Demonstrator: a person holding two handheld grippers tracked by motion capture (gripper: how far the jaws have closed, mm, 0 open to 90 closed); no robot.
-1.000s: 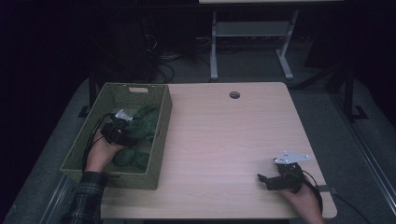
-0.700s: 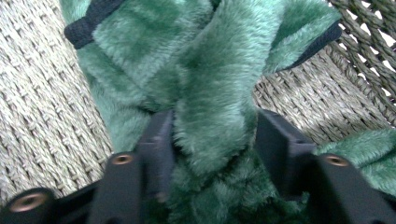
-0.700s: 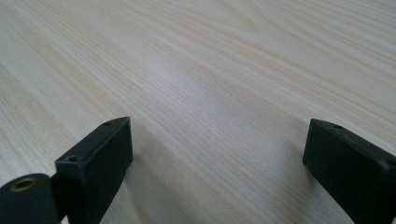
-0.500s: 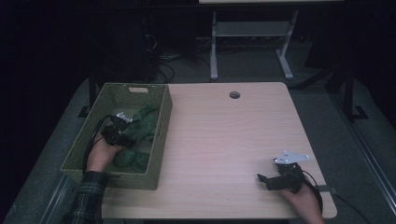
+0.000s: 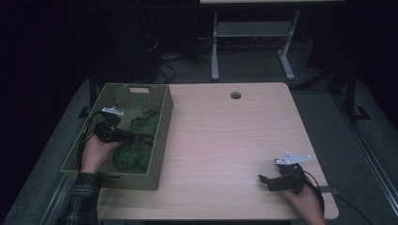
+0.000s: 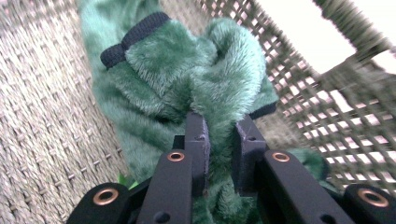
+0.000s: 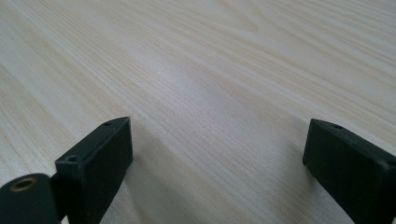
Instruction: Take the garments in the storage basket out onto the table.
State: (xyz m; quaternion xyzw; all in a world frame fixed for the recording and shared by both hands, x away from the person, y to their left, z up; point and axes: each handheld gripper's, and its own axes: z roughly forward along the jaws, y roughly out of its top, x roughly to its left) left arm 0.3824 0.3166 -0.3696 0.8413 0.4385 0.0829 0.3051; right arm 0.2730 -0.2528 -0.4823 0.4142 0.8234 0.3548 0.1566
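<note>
While the left claw [image 6: 219, 140] has just been closing, it's now clamped on a fold of green fuzzy cloth [image 6: 187, 79] in the basket [image 5: 162, 126], cloth stretching lengthwise straight away from the claw. Right claw [image 7: 217, 158] sits wide apart on the worktop [image 7: 233, 56].

The right gripper [image 7: 217, 158] is hovering low over a pale wooden table [image 7: 224, 60], its two black jaws standing wide apart with nothing between them. Bare wood grain is running slantwise between the fingers [image 7: 100, 161] and beyond their tips. A soft shadow is lying beside the left finger.
</note>
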